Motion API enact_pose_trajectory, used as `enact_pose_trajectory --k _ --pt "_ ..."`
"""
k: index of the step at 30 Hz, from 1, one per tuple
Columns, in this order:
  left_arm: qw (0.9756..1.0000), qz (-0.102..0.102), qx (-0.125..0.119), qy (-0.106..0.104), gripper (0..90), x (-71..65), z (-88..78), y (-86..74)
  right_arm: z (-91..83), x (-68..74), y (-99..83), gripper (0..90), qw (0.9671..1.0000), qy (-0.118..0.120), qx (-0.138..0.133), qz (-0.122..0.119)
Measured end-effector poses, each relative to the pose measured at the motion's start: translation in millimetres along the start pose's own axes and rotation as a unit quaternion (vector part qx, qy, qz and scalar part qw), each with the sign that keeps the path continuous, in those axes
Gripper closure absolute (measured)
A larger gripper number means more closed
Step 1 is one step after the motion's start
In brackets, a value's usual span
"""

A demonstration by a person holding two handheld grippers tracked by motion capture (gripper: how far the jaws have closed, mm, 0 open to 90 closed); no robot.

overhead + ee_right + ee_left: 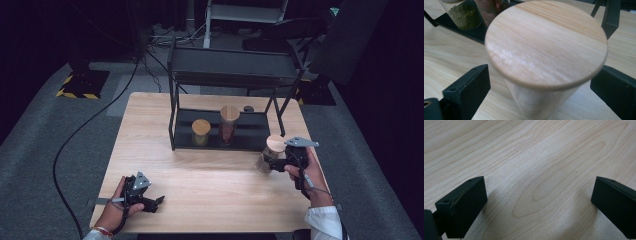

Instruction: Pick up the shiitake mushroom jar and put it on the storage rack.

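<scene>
Jar (270, 152) with wooden lid (546, 43), tilted, near the bench's (200, 180) right edge, just in front of the rack (225, 75); between the right gripper's (277, 162) spread jaws (pad contact hard to tell). Left gripper (150, 202) low at the near-left corner, jaws spread over bare wood.

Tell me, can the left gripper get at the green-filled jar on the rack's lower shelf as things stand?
Probably yes. The left gripper is open over bare table, and nothing stands between it and the green-filled jar. The rack's upper shelf overhangs, so it should go in from the front.
</scene>
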State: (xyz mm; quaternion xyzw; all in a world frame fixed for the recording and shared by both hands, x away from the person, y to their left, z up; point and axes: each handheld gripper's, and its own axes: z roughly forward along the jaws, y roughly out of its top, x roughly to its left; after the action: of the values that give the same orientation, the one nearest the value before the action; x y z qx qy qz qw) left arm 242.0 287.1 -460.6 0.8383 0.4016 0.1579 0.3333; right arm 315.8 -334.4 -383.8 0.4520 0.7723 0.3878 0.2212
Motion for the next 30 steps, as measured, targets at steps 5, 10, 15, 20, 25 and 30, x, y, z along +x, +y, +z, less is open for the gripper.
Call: enact_pose_trajectory --k 5,10,15,20,25,30 --pt "1.0000 0.000 0.000 0.000 0.0 0.0 0.0 0.0 4.5 0.3 4.4 3.4 0.9999 -0.004 0.000 0.012" --pt "1.0000 0.000 0.000 0.000 0.0 0.0 0.0 0.0 8.6 0.6 7.4 4.4 0.9998 -0.004 0.001 0.018" --pt "1.0000 0.000 0.000 0.000 0.0 0.0 0.0 0.0 12.0 1.1 10.0 6.2 0.9995 -0.008 -0.001 0.031" --pt "1.0000 0.000 0.000 0.000 0.0 0.1 0.0 0.1 14.7 1.5 10.8 11.8 0.9986 -0.013 -0.004 0.050" --pt "1.0000 0.000 0.000 -0.001 0.0 0.4 0.0 0.2 16.2 -2.1 10.1 20.6 0.9988 0.004 -0.006 0.049" --pt "1.0000 0.001 0.000 -0.001 0.0 0.4 0.1 0.3 17.1 -1.3 9.7 22.4 0.9990 0.004 -0.009 0.044"
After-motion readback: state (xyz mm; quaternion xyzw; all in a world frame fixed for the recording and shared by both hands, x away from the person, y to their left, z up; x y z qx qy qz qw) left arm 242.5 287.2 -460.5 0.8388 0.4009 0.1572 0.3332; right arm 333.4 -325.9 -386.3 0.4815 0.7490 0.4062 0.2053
